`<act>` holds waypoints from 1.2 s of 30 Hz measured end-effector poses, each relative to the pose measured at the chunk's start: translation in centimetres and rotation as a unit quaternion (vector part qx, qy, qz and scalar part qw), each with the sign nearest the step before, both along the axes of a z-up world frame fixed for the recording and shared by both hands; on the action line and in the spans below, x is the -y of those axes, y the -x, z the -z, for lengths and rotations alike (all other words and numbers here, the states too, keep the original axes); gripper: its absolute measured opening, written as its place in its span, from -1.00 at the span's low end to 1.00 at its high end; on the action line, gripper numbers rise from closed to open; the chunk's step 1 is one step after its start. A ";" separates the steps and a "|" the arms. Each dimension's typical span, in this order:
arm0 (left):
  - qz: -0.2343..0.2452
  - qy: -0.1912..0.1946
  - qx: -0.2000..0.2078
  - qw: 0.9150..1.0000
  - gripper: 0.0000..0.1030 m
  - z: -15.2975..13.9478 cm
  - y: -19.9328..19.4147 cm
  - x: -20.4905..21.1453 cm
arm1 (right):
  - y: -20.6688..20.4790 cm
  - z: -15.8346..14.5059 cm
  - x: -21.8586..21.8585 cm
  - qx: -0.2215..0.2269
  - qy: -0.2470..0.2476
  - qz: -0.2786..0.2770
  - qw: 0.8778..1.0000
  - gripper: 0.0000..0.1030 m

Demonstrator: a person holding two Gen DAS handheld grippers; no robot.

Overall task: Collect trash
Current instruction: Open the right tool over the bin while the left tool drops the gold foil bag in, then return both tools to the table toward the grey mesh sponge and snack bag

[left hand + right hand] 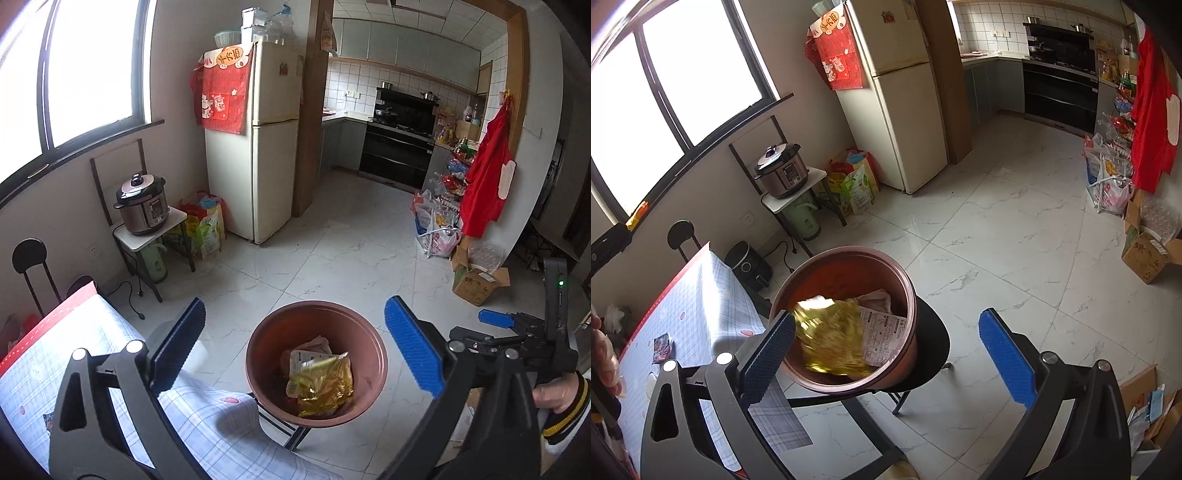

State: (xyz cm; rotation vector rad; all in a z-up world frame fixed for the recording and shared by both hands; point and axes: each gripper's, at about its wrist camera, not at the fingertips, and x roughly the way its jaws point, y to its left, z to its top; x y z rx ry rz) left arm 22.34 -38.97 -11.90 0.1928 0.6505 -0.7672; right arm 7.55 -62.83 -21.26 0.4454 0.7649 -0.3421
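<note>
A brown round bin (317, 363) stands on a black stool beside the table; it also shows in the right wrist view (846, 317). Inside lie a gold foil wrapper (321, 387), blurred in the right wrist view (831, 339), and a white printed packet (882, 338). My left gripper (293, 349) is open and empty, above the bin. My right gripper (886, 354) is open and empty, just above the bin's near rim; it also shows at the right of the left wrist view (495, 319). A small dark wrapper (663, 349) lies on the table.
The table with a checked blue cloth (74, 354) is at the left. A chair (29, 258), a pressure cooker on a small stand (142, 205), a fridge (255, 147), bags and cardboard boxes (480, 280) stand around the white tiled floor.
</note>
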 end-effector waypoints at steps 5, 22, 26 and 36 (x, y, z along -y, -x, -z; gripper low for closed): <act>-0.033 -0.001 -0.025 0.999 0.89 0.3 0.3 -3.1 | -0.6 -0.4 -0.7 0.005 0.000 -0.017 1.000 0.90; -0.316 0.053 -0.047 0.946 0.90 1.3 4.9 -28.0 | -8.6 -1.6 -9.8 0.010 0.018 -0.154 0.988 0.90; -0.388 0.046 -0.077 0.917 0.90 3.6 6.1 -35.3 | -10.4 -1.8 -14.2 0.010 0.022 -0.185 0.982 0.90; -0.462 0.102 -0.207 0.857 0.88 14.1 6.9 -45.5 | -14.5 -1.7 -26.1 -0.018 0.049 -0.264 0.963 0.90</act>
